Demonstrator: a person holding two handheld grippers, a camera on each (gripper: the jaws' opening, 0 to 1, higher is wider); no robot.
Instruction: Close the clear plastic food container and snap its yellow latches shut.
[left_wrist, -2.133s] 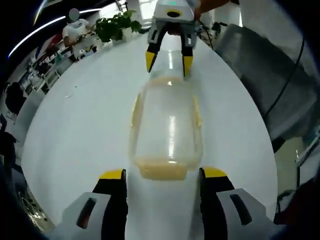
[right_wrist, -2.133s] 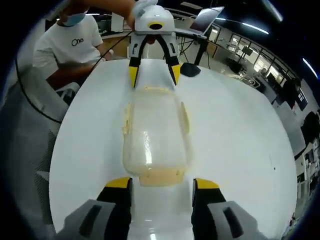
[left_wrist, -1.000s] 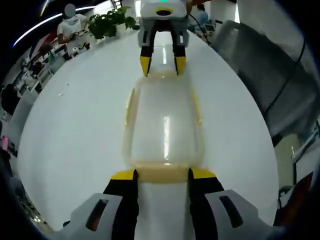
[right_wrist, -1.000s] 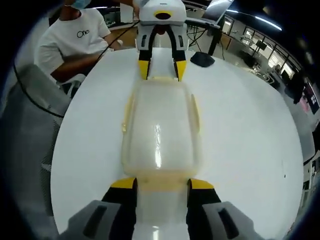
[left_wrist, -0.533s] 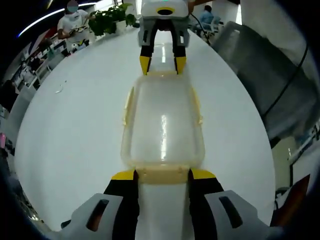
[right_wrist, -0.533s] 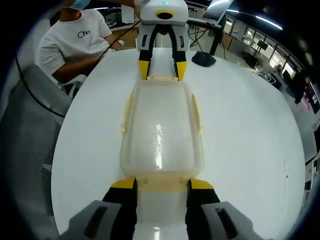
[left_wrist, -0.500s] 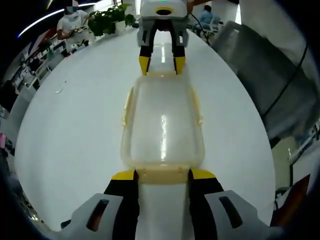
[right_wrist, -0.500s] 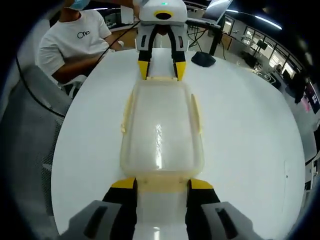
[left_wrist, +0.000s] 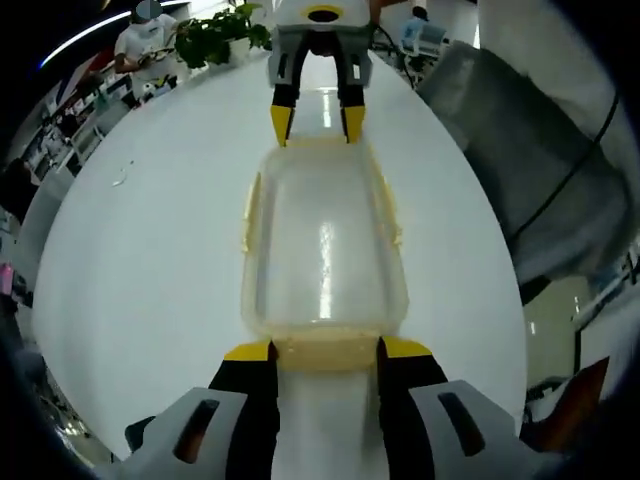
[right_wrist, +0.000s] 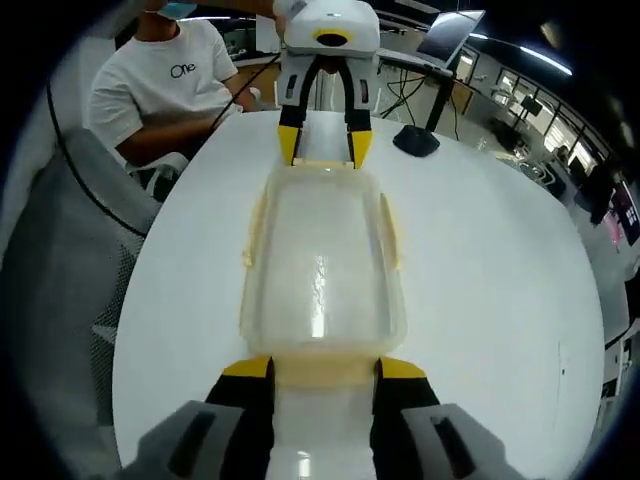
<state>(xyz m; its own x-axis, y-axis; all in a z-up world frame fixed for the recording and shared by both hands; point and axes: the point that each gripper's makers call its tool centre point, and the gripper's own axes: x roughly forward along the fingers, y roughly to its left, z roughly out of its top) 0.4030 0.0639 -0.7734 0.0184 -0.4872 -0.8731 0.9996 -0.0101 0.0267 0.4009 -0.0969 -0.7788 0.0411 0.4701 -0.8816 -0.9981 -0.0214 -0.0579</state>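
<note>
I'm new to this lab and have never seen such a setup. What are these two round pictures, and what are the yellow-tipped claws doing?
Each picture comes from a fisheye camera riding on a handheld two-jaw gripper; a person holds one in each hand. In the left gripper view, the left gripper rises from the bottom and the right gripper faces it from the far end. The right gripper view mirrors this. Between them, on a white table, lies a clear plastic container with its lid on. Each gripper's jaws stand on either side of a yellow end latch. The side latches seem to stick outward, apparently not snapped.
</note>
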